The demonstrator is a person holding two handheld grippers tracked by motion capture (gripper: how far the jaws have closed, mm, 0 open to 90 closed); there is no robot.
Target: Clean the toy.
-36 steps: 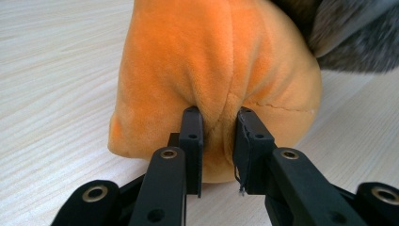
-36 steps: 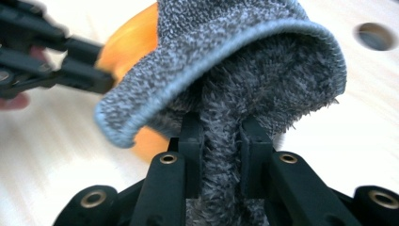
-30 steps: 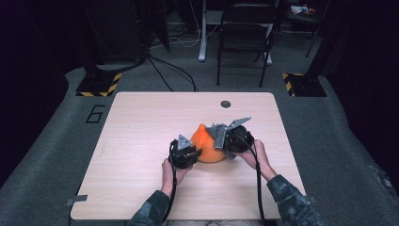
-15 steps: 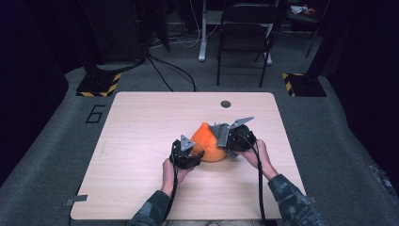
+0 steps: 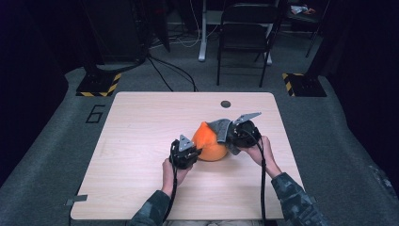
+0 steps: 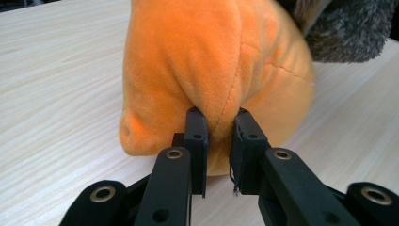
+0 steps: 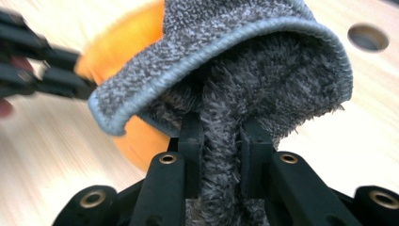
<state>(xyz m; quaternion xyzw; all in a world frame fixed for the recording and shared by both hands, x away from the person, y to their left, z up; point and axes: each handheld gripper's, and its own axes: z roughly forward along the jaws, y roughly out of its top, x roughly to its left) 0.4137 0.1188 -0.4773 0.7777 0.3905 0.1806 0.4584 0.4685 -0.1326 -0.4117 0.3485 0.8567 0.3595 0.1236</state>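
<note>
I hold my left gripper [image 6: 218,136] low over the table [image 5: 141,132], and its two black jaws have just been closing on a fold of the orange plush toy [image 6: 211,66]; now they pinch this fold between the pads, with only a narrow gap left for the soft fabric. The toy sits directly in front of this gripper, touching the jaws, and its round body rises above them and spreads to both sides. In the high view the left gripper [image 5: 186,153] is at the near left side of the toy [image 5: 209,143], and my left hand [image 5: 170,170] is just behind it. My right gripper [image 7: 221,141] is closed on the grey cloth [image 7: 244,70]: a thick strip of the fluffy material runs down between the two jaws and is squeezed there. Above the jaws the cloth opens like a hood with a stitched edge, and the orange toy is behind it and to the left, partly covered by it. In the high view the right gripper [image 5: 237,134] is just beside the right side of the toy, and the cloth [image 5: 220,128] lies over the top of the toy, between both grippers. Far ahead of the right gripper there is a small round hole [image 7: 368,37] in the table.
</note>
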